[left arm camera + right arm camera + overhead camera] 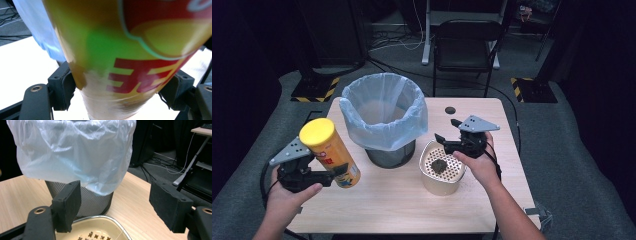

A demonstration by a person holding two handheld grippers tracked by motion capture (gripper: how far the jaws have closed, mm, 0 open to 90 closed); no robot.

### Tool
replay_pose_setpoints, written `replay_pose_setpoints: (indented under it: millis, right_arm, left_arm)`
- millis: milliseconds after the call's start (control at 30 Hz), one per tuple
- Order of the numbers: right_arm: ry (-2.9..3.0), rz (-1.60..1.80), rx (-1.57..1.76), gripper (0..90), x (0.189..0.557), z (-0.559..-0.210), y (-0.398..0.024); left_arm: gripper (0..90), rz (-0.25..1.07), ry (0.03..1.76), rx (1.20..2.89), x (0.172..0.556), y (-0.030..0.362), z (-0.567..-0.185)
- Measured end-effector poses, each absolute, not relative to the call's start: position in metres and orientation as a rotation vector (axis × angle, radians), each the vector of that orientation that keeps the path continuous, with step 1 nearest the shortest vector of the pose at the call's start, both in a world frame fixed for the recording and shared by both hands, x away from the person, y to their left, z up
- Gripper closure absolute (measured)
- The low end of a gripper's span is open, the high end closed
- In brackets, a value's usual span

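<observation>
Okay, we are seeing the left gripper [328, 178] clamping the tall yellow cardboard snack can with the yellow plastic lid [330, 152]; its jaws are pressing both sides of the can's lower body, as tight as they go on it. In the left gripper view the can [130, 50] is sitting squarely between the two black jaws, red and green print facing us, blurred. We are reading the can as tilted, lid leaning away from the black mesh wastebin with the pale blue plastic liner [384, 117], bottom end pointing toward it. The can is hanging just to the left of that bin and apart from it, and is looking lifted above the light wooden table [397, 200].

The right gripper [446, 131] is hovering to the right of the bin, just over the far rim of the beige rounded metal container with a perforated insert [441, 172]. Its jaws are standing partly apart with nothing between them; in the right gripper view we are looking through the gap at the bin [75, 157] and the container's rim [100, 220] below. A small dark lump [439, 165] is lying on the insert, right of the bin. A black folding chair [464, 45] is standing behind the bin, past the table.
</observation>
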State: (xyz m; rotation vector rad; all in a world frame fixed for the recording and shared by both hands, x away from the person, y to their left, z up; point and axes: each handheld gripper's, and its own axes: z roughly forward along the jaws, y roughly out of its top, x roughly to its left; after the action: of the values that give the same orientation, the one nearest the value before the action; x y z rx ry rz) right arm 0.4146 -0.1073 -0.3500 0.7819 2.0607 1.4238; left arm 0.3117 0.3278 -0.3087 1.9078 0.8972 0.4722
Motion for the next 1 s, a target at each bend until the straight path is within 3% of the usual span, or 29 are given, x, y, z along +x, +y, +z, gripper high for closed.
replay_pose_setpoints:
  millis: [267, 1000]
  right_arm:
    - [2.057, 1.404, 0.750, 25.4, 0.403, -0.363, -0.104]
    - [2.065, 1.412, 0.758, 25.4, 0.393, -0.379, -0.103]
  left_arm:
    - [24.2, 0.498, 0.885, 1.907, 0.312, 0.322, -0.251]
    - [24.3, 0.482, 0.833, 1.907, 0.348, 0.287, -0.171]
